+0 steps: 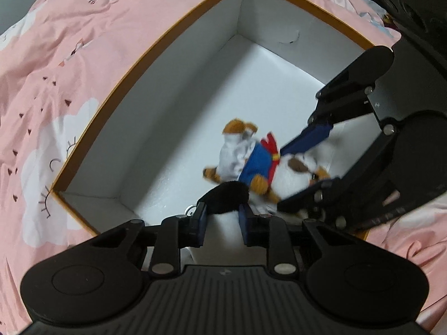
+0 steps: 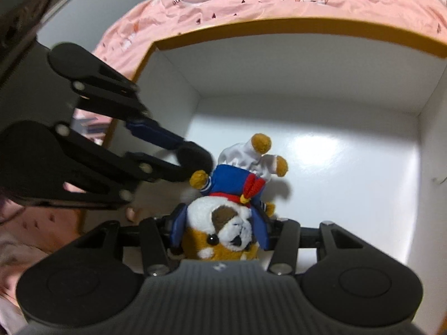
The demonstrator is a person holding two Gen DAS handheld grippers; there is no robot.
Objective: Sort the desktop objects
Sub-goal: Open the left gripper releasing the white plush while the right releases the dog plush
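Low centre: right gripper (image 2: 219,230) clamped on plush dog (image 2: 223,234) head, dangling inside white box (image 2: 307,64) for dropping; left gripper (image 1: 222,215) narrowed around black fuzzy thing (image 1: 227,196).

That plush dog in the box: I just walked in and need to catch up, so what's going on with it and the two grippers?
A person is working two handheld grippers over a white box with an orange rim, set on a pink printed bedsheet. The right gripper has its fingers closed on the head of the plush dog, holding it upside down inside the box. The left gripper has a black fuzzy pom-pom between its fingers, right beside the dog. Neither toy has been let go yet.
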